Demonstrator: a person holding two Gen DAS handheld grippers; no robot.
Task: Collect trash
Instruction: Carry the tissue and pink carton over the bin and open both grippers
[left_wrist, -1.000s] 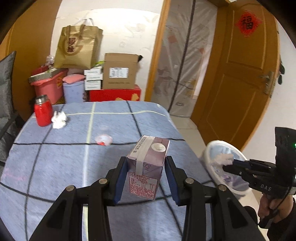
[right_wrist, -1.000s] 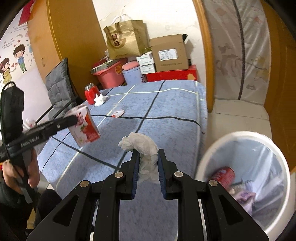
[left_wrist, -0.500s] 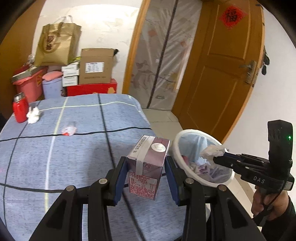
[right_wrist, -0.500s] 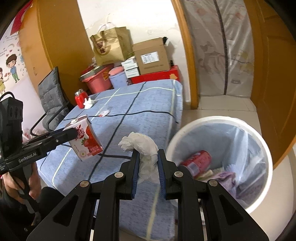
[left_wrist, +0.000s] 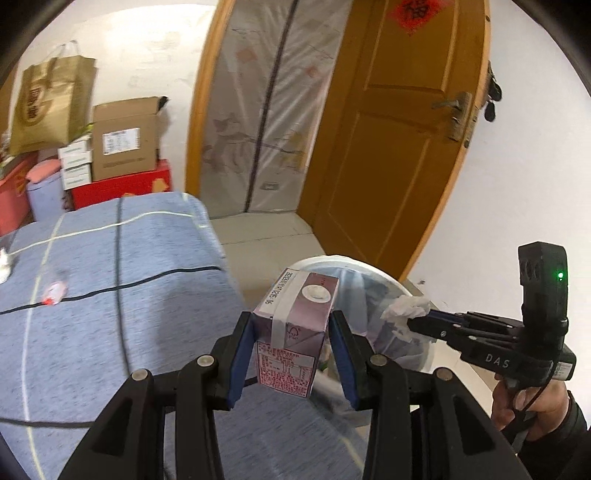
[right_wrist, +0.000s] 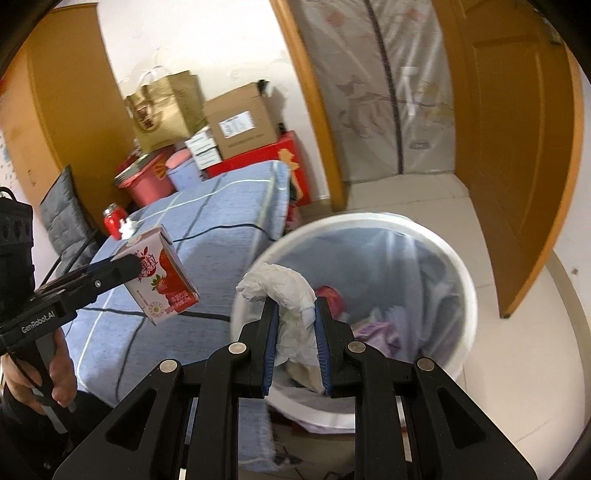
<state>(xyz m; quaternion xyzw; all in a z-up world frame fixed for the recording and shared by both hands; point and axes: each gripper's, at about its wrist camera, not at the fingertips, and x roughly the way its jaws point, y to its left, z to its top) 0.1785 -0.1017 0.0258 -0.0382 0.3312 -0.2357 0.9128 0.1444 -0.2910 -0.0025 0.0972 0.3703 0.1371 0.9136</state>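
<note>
My left gripper (left_wrist: 291, 328) is shut on a strawberry milk carton (left_wrist: 293, 332) and holds it upright over the table's right edge, just short of the white trash bin (left_wrist: 373, 275). The carton also shows in the right wrist view (right_wrist: 162, 275). My right gripper (right_wrist: 293, 314) is shut on a crumpled white tissue (right_wrist: 288, 295) and holds it above the near rim of the bin (right_wrist: 461, 291). The bin has a clear liner and holds a red can (right_wrist: 332, 295) and other trash. The tissue also shows in the left wrist view (left_wrist: 404, 308).
A blue checked table (left_wrist: 110, 295) carries a small wrapper (left_wrist: 53, 291), a white tissue wad (right_wrist: 126, 226) and a red jar (right_wrist: 112, 221). Boxes, a paper bag (left_wrist: 48, 103) and tubs stand behind it. A wooden door (left_wrist: 402, 129) is at the right.
Both grippers have swung right, away from the table toward the bin. The tissue is now over the bin's rim and the carton is close to the bin. Both grips are unchanged.
</note>
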